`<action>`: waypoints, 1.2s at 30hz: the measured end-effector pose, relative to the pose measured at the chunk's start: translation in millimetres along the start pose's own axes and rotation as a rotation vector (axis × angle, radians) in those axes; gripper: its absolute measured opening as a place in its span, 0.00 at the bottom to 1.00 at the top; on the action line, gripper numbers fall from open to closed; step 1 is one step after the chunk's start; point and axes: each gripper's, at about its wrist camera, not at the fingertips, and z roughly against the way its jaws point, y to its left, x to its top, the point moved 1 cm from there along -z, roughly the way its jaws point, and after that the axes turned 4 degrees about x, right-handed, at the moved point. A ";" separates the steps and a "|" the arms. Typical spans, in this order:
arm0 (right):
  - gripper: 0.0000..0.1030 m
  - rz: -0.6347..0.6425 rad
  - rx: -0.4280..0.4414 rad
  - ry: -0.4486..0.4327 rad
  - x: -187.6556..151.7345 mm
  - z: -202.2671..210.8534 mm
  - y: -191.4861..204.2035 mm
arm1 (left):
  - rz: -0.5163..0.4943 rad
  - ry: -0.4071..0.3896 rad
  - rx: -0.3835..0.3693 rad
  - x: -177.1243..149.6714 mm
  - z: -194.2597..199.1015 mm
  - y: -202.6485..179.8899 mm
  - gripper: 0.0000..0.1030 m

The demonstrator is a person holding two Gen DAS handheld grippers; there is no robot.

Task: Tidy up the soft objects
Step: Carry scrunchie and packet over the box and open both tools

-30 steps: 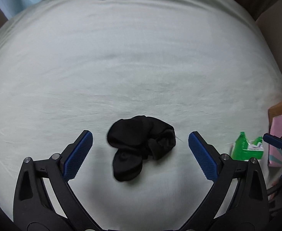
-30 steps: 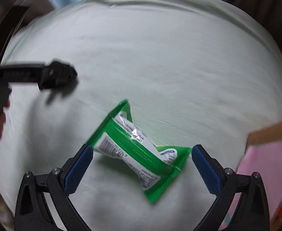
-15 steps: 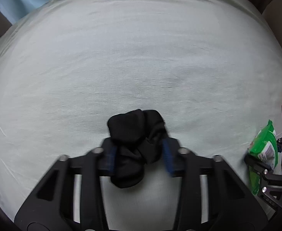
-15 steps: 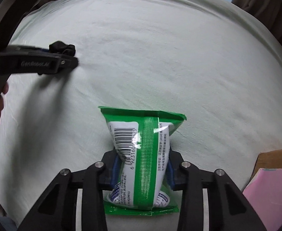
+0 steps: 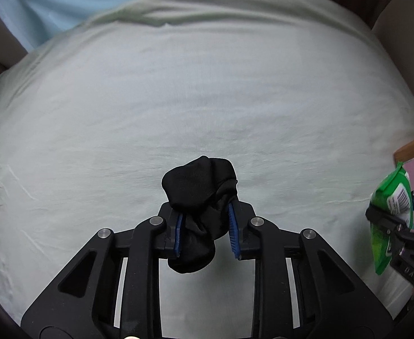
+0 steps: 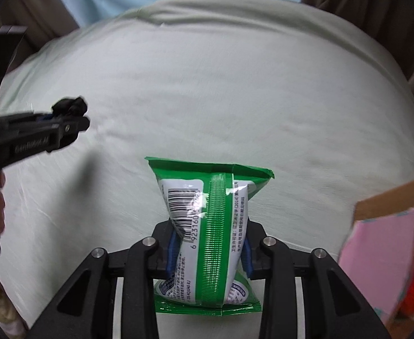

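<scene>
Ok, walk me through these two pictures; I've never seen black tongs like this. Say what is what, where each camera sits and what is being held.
No robot here: a person carries hand-held tongs, each with a camera looking along its fingers. The left camera shows the left tongs shut on a bunched black sock. The right camera shows the right tongs squeezing a green-and-white plastic packet. Below lies a pale green bedsheet. At the right edge is a brown cardboard box with something pink inside.
</scene>
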 end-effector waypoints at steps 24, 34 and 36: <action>0.31 -0.159 0.027 -0.256 -27.7 267.8 9.2 | 0.039 -0.184 -0.046 -29.4 269.7 -72.4 0.22; 0.31 -0.201 0.000 -0.299 -52.7 321.4 -70.9 | 0.030 -0.210 -0.101 -15.1 296.6 -181.0 0.22; 0.31 -0.204 -0.014 -0.297 -57.0 327.8 -94.6 | 0.021 -0.205 -0.116 -11.9 292.3 -210.4 0.22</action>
